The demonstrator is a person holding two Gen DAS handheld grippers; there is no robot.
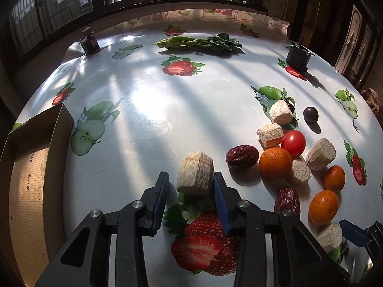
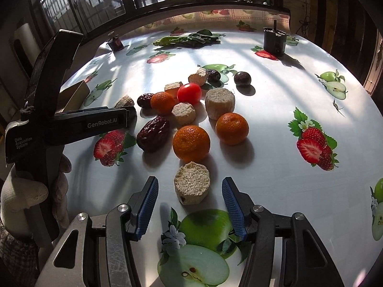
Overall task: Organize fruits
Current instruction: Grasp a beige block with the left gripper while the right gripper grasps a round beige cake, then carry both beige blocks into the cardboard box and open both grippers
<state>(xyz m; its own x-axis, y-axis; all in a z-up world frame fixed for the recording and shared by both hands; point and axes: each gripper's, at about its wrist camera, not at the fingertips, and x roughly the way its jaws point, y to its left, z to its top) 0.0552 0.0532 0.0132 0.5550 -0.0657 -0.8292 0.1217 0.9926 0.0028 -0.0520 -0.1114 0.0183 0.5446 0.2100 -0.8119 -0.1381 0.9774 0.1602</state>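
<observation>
Both grippers sit low over the table with their blue-padded fingers spread. Left gripper (image 1: 190, 186) is released around a pale sugarcane chunk (image 1: 195, 173): the right pad looks to touch the chunk, the left pad stands apart from it. Right gripper (image 2: 190, 196) is likewise released, a smaller cane piece (image 2: 192, 182) lying between its fingertips and touching neither.

Largest in view is the round table (image 1: 148, 110), covered in a glossy cloth printed with strawberries and apples. A cardboard box (image 1: 31, 167) rests at its left edge. Far across lies a bunch of leafy greens (image 1: 198, 43).

To the right of the left gripper the fruits cluster together: three mandarins, the biggest (image 2: 191, 143) just beyond the right gripper's cane piece; a red tomato (image 1: 293, 143); wrinkled red dates (image 1: 242, 156); more cane chunks; and a small dark round fruit (image 1: 310, 114) slightly apart.
</observation>
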